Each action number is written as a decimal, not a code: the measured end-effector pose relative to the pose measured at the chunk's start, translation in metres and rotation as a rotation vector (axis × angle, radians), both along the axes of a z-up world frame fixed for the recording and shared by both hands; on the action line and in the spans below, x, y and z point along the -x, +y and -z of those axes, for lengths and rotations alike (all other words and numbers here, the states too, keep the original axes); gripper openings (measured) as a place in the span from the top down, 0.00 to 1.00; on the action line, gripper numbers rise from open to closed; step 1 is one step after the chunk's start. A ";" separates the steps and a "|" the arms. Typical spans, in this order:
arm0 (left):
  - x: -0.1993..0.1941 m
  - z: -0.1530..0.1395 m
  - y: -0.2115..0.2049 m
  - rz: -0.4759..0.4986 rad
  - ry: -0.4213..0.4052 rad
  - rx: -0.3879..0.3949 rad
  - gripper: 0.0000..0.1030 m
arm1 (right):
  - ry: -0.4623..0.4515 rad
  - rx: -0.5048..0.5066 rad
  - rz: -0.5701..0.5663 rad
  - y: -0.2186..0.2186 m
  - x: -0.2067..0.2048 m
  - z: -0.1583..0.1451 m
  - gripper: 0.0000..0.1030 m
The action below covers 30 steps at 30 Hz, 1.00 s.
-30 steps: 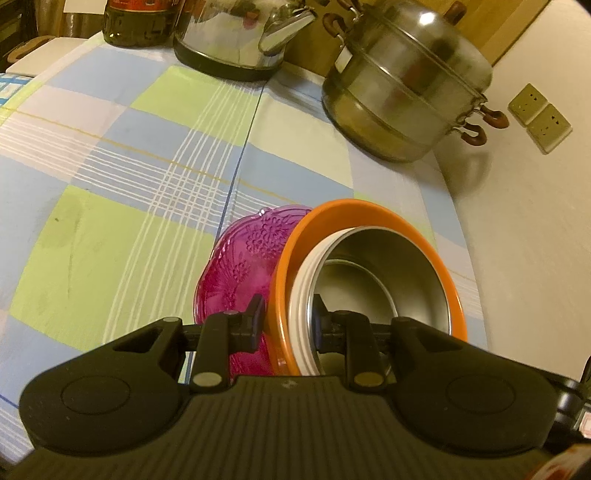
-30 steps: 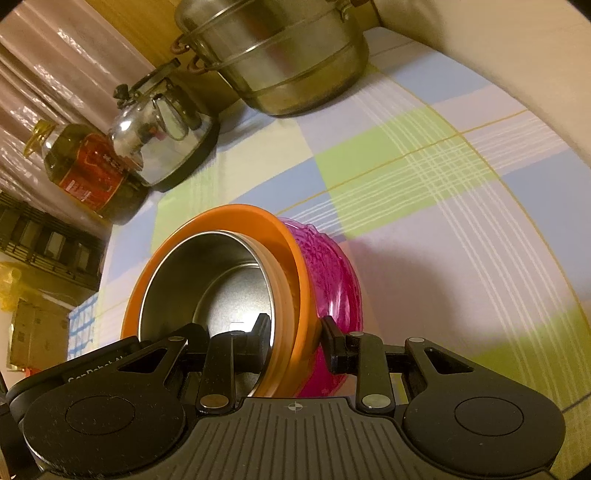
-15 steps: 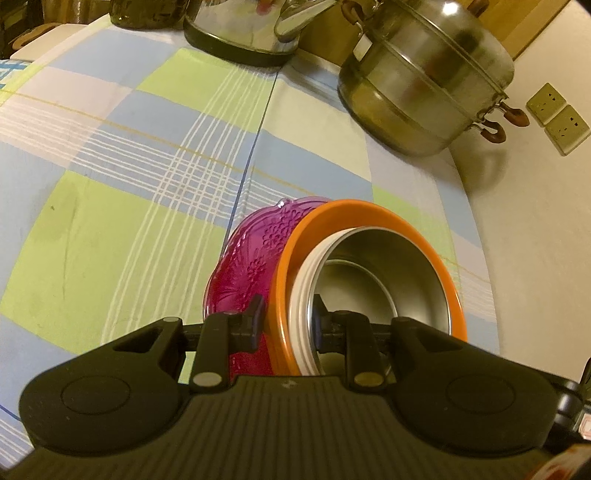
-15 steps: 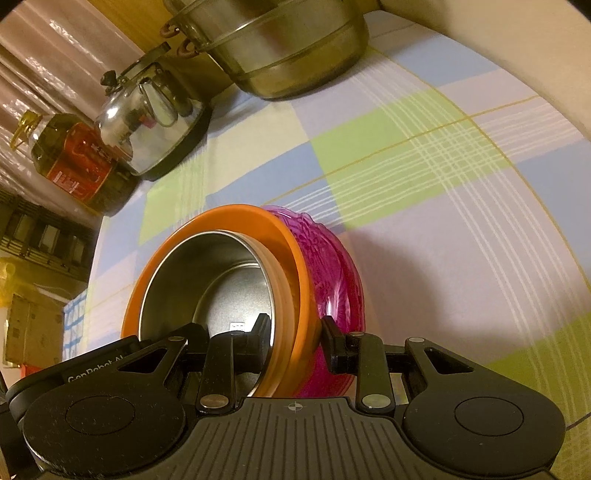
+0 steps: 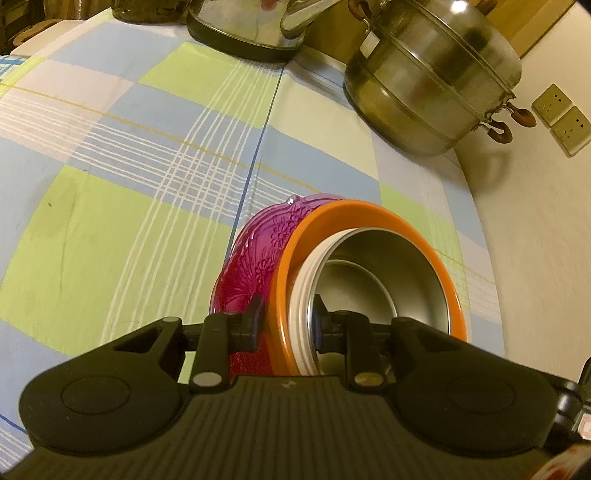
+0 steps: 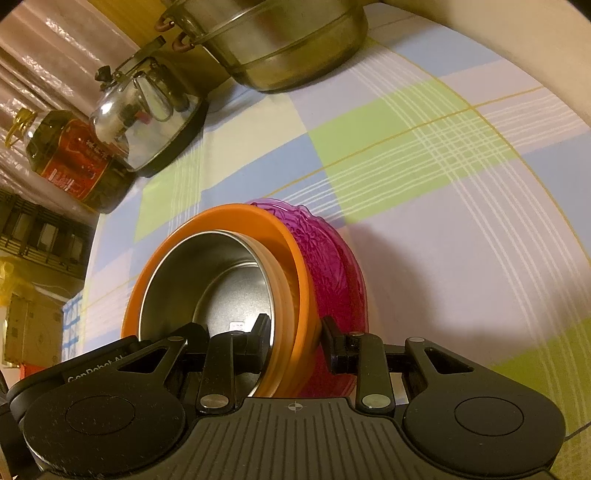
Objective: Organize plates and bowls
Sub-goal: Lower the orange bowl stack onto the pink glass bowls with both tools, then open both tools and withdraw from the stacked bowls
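L wrist view: the left gripper (image 5: pixel 286 321) is clamped narrow on the rim of a nested stack. One finger (image 5: pixel 255 317) sits outside on the translucent magenta patterned glass dish (image 5: pixel 258 266), the other inside the round stainless steel bowl (image 5: pixel 388 280). Between them sit the orange plastic bowl (image 5: pixel 369 214) and a white ribbed rim (image 5: pixel 301 295). The stack is tilted, held right at the gripper, over the blue/green/white checked tablecloth (image 5: pixel 129 147). Farther back are a large steel steamer pot (image 5: pixel 432 81), a steel kettle (image 5: pixel 251 33) and two beige wall sockets (image 5: pixel 561 118).

R wrist view: the right gripper (image 6: pixel 293 343) pinches the same stack at the opposite rim, one finger in the steel bowl (image 6: pixel 207 280), the other against the magenta dish (image 6: pixel 332 266), orange bowl (image 6: pixel 236 218) between. Partial print on the gripper body reads "GenRobot AI", cut off. An oil bottle (image 6: pixel 70 155) with a red label carries Chinese text too small to read, beside the kettle (image 6: pixel 144 114). The steamer pot (image 6: pixel 280 40) stands behind.
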<state>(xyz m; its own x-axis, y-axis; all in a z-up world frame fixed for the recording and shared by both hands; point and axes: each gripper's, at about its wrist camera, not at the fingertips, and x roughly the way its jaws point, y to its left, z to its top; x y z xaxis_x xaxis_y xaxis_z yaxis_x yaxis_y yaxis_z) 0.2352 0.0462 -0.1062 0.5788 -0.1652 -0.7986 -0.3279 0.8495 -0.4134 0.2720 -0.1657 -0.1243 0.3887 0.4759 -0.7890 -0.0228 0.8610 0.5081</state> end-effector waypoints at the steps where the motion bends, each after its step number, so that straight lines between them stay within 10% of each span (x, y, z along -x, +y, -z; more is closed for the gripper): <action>1: 0.000 0.000 0.000 -0.001 -0.001 0.001 0.78 | -0.001 -0.003 0.001 0.000 0.000 0.000 0.71; 30: 0.037 -0.021 0.014 -0.066 -0.076 0.030 0.48 | -0.058 -0.064 0.054 -0.017 0.022 -0.021 0.48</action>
